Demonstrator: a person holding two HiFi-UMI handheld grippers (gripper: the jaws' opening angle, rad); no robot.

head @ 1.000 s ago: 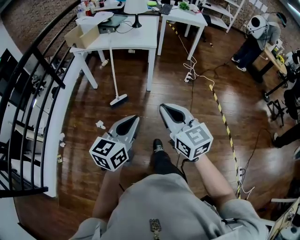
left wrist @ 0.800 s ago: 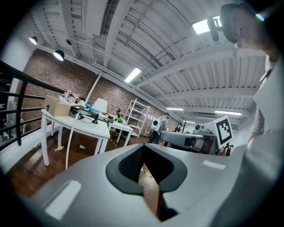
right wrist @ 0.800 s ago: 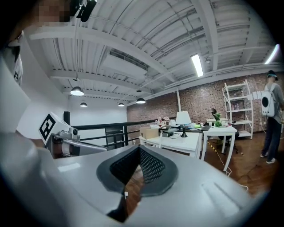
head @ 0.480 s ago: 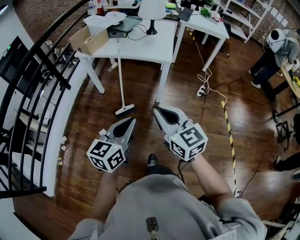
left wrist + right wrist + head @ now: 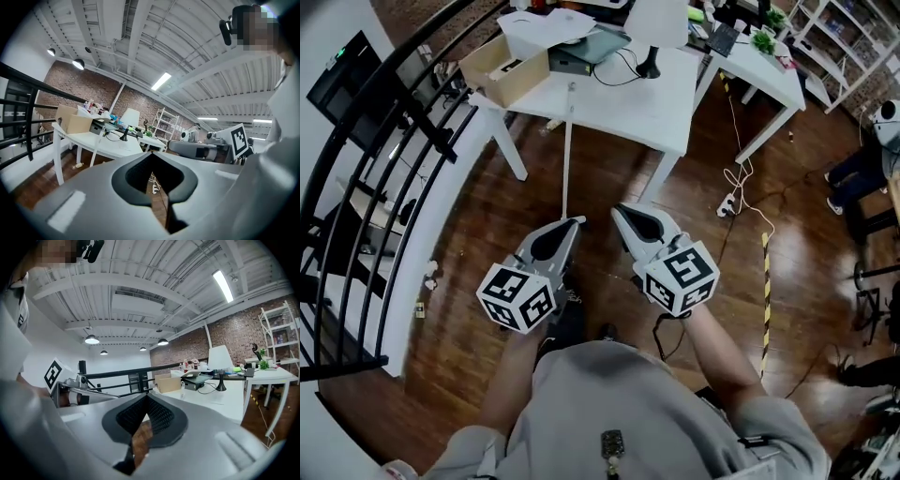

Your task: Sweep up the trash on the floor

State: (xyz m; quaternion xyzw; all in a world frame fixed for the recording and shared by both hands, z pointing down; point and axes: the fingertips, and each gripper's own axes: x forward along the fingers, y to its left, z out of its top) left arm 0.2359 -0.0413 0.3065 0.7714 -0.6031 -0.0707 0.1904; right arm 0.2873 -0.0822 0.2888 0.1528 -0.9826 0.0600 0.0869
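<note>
A white-handled broom (image 5: 567,150) leans against the white table (image 5: 666,108). Its head is mostly hidden behind my left gripper (image 5: 578,221). That gripper is shut and empty, its tips almost at the bottom of the handle. My right gripper (image 5: 618,211) is also shut and empty, just to the right of the broom. Small white scraps of trash (image 5: 431,274) lie on the wooden floor by the railing's base at the left. In the left gripper view the left gripper (image 5: 151,153) points toward the table. The right gripper view shows the right gripper (image 5: 146,395) with its jaws together.
A cardboard box (image 5: 508,70), a lamp (image 5: 652,33) and papers sit on the table. A black railing (image 5: 389,150) curves along the left. A power strip with cable (image 5: 728,202) and yellow-black floor tape (image 5: 766,286) lie to the right. A second table (image 5: 769,70) stands behind.
The person has walked toward the table, and both shut grippers have come forward with them. The broom's head, clear on the floor before, is now behind the left gripper.
</note>
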